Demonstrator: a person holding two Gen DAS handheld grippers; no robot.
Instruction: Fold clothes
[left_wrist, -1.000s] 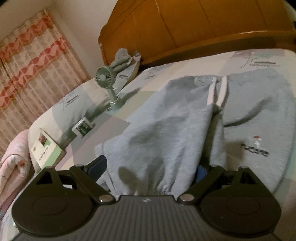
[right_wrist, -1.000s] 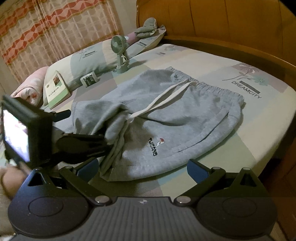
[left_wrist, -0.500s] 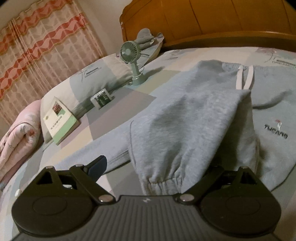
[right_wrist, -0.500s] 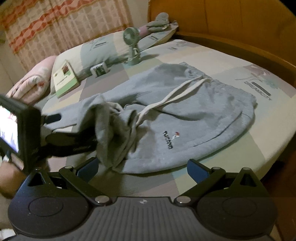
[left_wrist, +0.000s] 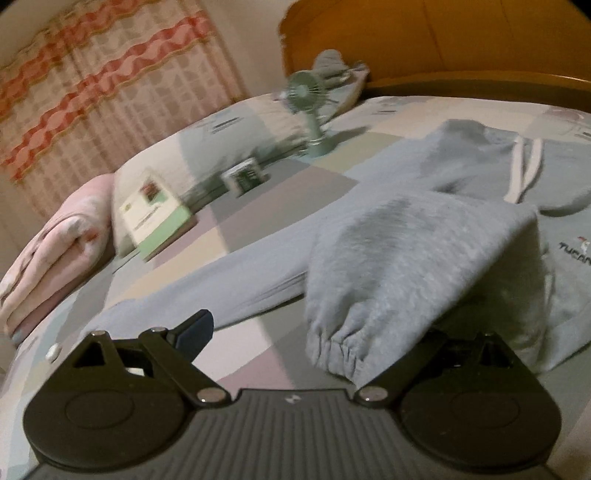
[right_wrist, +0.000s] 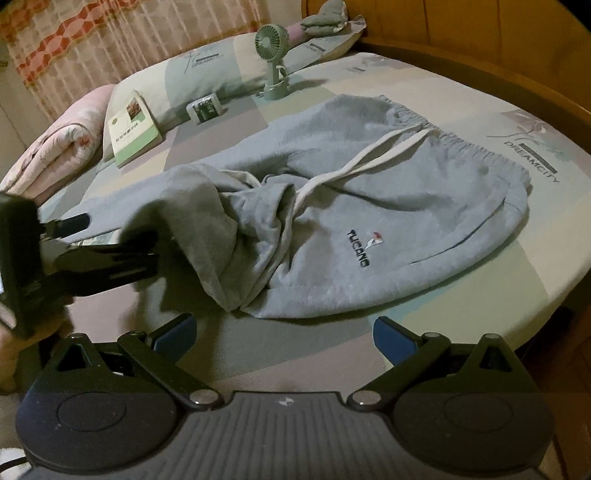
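Grey sweatpants (right_wrist: 369, 206) with a white drawstring and a TUCANO logo lie on the bed, waistband toward the headboard. One leg lies flat toward the left (left_wrist: 207, 291). The cuffed end of the other leg (left_wrist: 399, 266) is draped over my left gripper's right finger. My left gripper (left_wrist: 317, 328) has its jaws wide apart; the left finger (left_wrist: 192, 332) is bare. From the right wrist view the left gripper (right_wrist: 122, 258) sits under that lifted leg (right_wrist: 199, 225). My right gripper (right_wrist: 284, 332) is open and empty, above the bed's near edge in front of the pants.
A green desk fan (right_wrist: 273, 59), a small box (right_wrist: 205, 109), a green-and-white book (right_wrist: 131, 129), a pillow (right_wrist: 207, 70) and a rolled pink quilt (right_wrist: 55, 147) lie at the bed's far left. The wooden headboard (right_wrist: 480, 37) runs along the right. Curtains hang behind.
My left gripper has pulled back to the left with the pant leg on it, drawing the cuff away from the waistband. My right gripper has stayed open and drawn back slightly.
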